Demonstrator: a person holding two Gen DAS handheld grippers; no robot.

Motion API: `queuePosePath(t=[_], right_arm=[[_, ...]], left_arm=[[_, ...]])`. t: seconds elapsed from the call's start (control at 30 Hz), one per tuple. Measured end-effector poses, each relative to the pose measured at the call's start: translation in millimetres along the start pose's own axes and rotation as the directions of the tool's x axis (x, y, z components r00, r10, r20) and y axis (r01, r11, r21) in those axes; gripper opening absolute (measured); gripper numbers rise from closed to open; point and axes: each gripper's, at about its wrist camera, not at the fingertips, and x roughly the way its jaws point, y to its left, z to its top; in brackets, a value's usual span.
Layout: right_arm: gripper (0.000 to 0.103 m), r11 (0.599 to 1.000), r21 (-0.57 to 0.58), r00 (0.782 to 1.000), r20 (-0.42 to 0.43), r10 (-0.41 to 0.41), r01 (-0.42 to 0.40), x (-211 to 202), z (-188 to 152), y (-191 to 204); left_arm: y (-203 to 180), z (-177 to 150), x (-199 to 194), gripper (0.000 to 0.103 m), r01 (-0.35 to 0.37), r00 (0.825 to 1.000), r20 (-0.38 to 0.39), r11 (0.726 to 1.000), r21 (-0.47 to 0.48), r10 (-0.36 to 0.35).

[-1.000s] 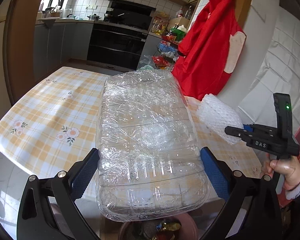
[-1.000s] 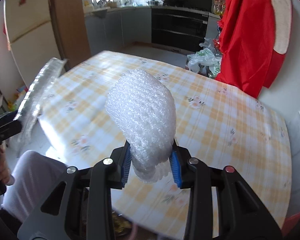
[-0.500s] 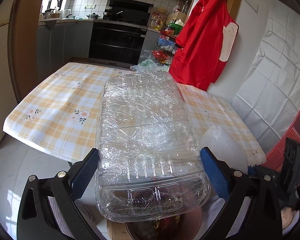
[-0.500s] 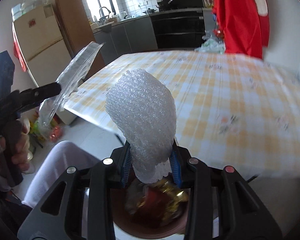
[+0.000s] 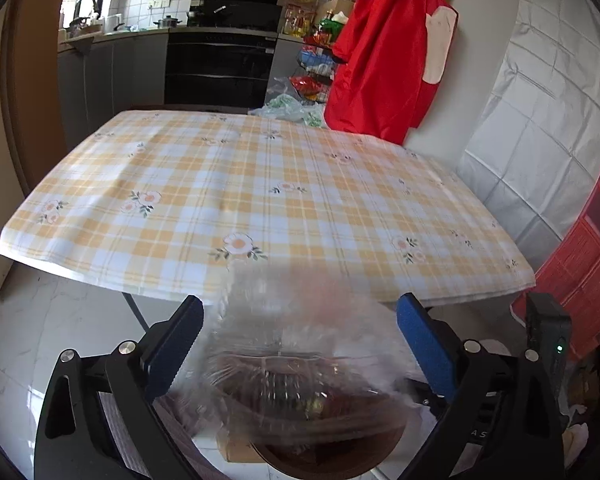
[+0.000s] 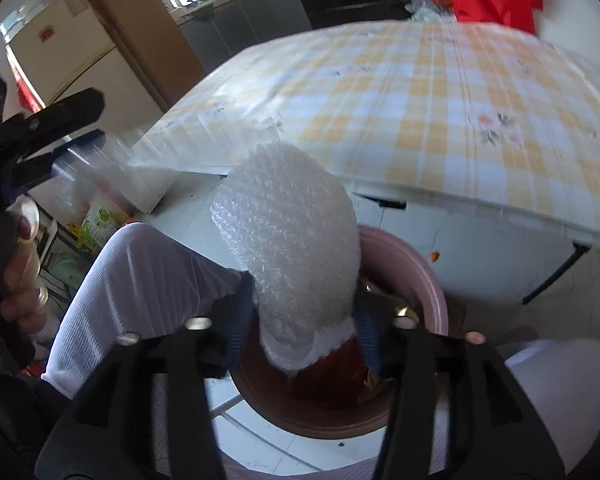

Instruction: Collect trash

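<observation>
My left gripper is open, its blue pads wide apart. The clear plastic container, blurred, is dropping between them onto the brown trash bin below. My right gripper is shut on a white wad of bubble wrap and holds it just above the pink-brown trash bin, which has wrappers inside. The left gripper shows at the left edge of the right wrist view with the blurred container beneath it.
The table with the yellow checked cloth stands just beyond the bin. A red apron hangs at the wall on the right. My white-trousered leg is beside the bin. Kitchen cabinets and an oven stand behind.
My left gripper has opened and let go of the clear container, which falls toward the bin. My right gripper has moved down over the bin with the bubble wrap.
</observation>
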Motion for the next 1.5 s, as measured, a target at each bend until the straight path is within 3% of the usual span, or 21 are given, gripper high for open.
queuePosePath(t=[0.1, 0.17, 0.47, 1.3, 1.5], right_arm=[[0.083, 0.998, 0.057, 0.999, 0.036, -0.036, 0.034, -4.6, 3.0, -13.5], [0.088, 0.995, 0.1, 0.997, 0.075, -0.032, 0.024, -12.1, 3.0, -20.8], [0.093, 0.983, 0.179, 0.975, 0.209, -0.069, 0.031, -38.8, 4.5, -39.9], [0.096, 0.99, 0.126, 0.976, 0.199, -0.091, 0.067, -41.8, 15.0, -28.5], [0.097, 0.983, -0.002, 0.939, 0.294, -0.177, 0.186, -77.3, 49.2, 1.1]], left_arm=[[-2.8, -6.9, 9.5, 0.091, 0.013, 0.999, -0.033, 1.0, 0.002, -0.013], [-3.3, -10.1, 15.5, 0.091, 0.025, 0.998, -0.059, 1.0, -0.011, -0.026], [-6.2, -7.7, 15.9, 0.091, 0.001, 0.999, -0.038, 1.0, -0.007, -0.002], [-0.5, -2.8, 14.0, 0.091, -0.015, 1.0, -0.013, 1.0, -0.004, 0.015], [-12.4, 18.7, -11.3, 0.095, -0.067, 0.994, 0.09, 0.992, 0.11, 0.058]])
